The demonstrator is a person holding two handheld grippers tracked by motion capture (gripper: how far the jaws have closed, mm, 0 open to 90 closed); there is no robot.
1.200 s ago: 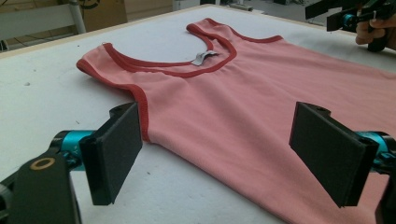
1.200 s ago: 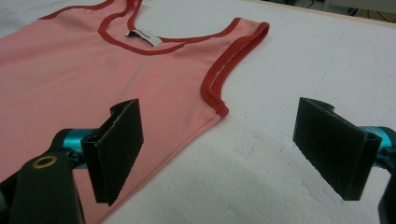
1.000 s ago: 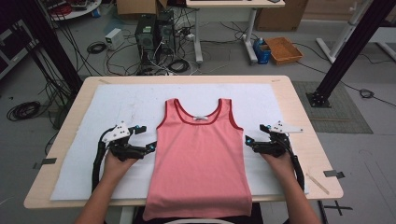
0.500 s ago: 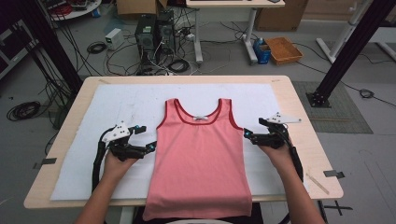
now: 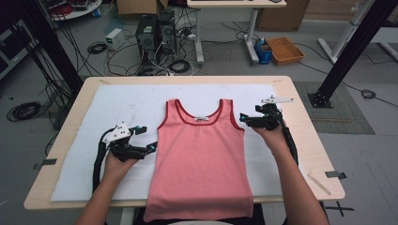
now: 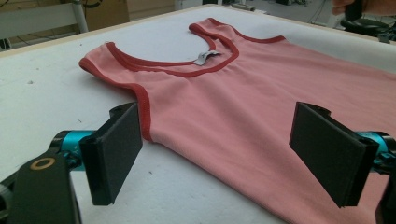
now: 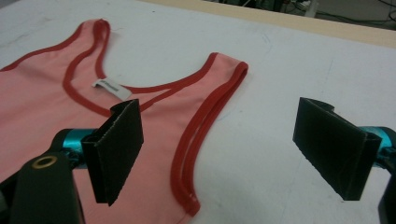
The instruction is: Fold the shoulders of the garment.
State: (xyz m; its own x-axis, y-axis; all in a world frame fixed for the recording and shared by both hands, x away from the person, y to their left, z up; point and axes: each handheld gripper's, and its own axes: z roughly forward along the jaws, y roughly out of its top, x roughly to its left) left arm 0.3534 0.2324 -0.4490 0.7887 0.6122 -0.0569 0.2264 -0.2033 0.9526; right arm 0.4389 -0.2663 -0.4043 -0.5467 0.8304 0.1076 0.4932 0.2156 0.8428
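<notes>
A pink tank top point(image 5: 199, 159) with red trim lies flat on the white sheet, neck toward the far side and hem hanging over the near table edge. My left gripper point(image 5: 151, 148) is open at the top's left side, below the left armhole; in the left gripper view its jaws straddle the side edge of the top point(image 6: 243, 107). My right gripper point(image 5: 242, 118) is open beside the right armhole; in the right gripper view the red-trimmed armhole edge point(image 7: 205, 126) runs between the wide-apart jaws. A white label point(image 7: 111, 88) sits inside the neckline.
A white sheet point(image 5: 117, 112) covers most of the wooden table point(image 5: 305, 140). Computer towers point(image 5: 155, 33), cables, a desk leg and an orange tray point(image 5: 285, 49) stand on the floor beyond the table. A black frame post point(image 5: 347, 51) rises at the right.
My right gripper has moved away from me along the top's right side, up to the armhole. The left gripper has stayed where it was.
</notes>
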